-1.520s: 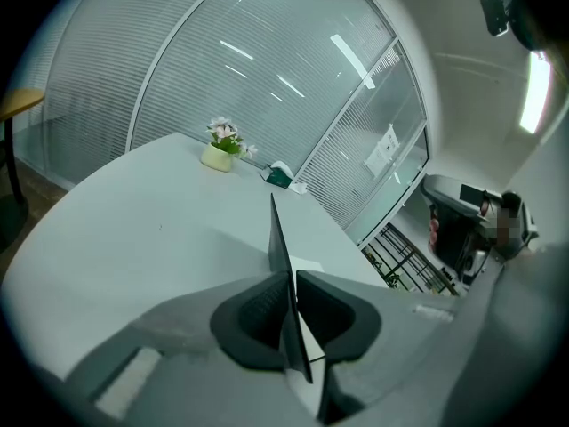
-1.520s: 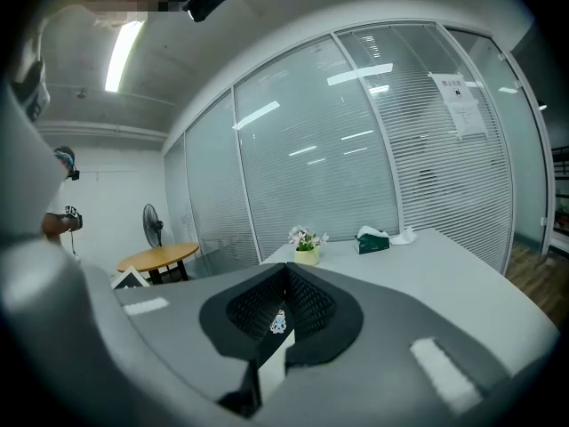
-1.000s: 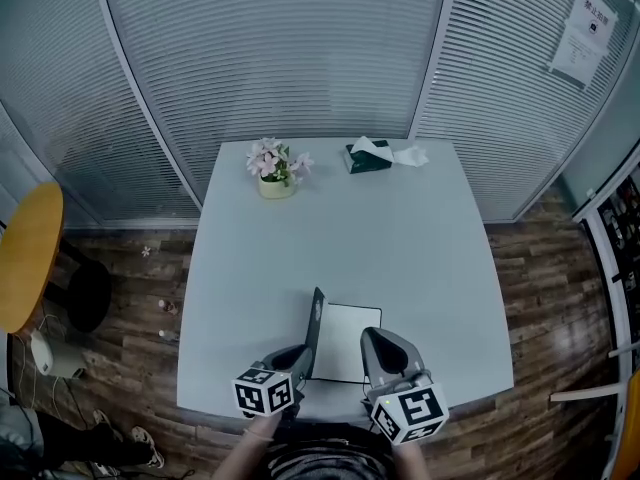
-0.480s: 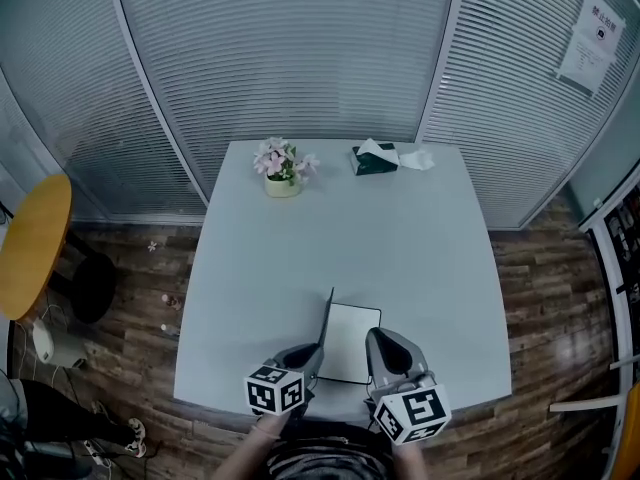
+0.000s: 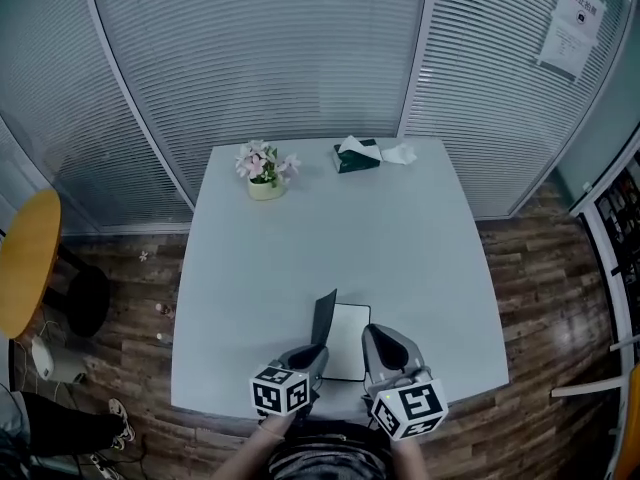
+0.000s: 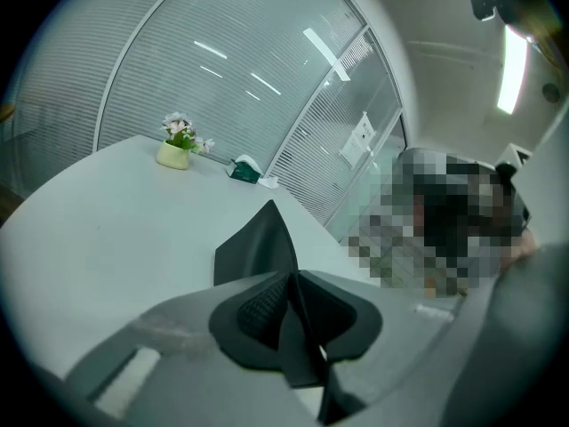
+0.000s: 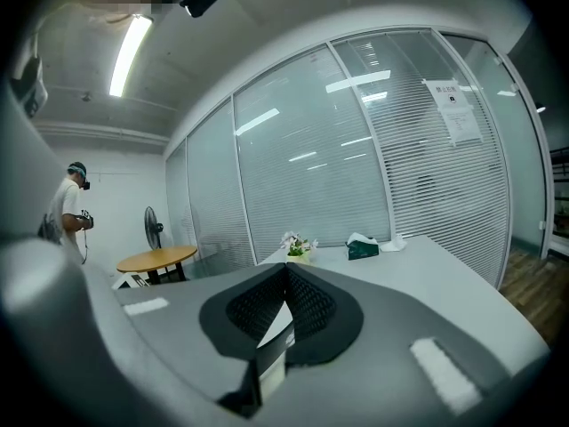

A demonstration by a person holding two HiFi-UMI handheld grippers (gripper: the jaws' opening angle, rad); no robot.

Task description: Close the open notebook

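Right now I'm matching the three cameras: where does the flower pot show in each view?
Head view: flower pot at the table's far left.
Left gripper view: upper left, beyond the raised notebook cover.
Right gripper view: centre, just above the right tongs.
Shared landmark: green tissue box, right of it in every view.

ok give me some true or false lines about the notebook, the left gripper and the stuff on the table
1. The notebook has its dark cover standing raised above the white page. True.
2. The flower pot sits right beside the notebook. False: it stands at the far side of the table, near the tissue box.
3. The cover is between the jaws of the left gripper. True; those jaws are opening.
4. The tissue box lies on the floor. False: it is on the table, at its far edge.
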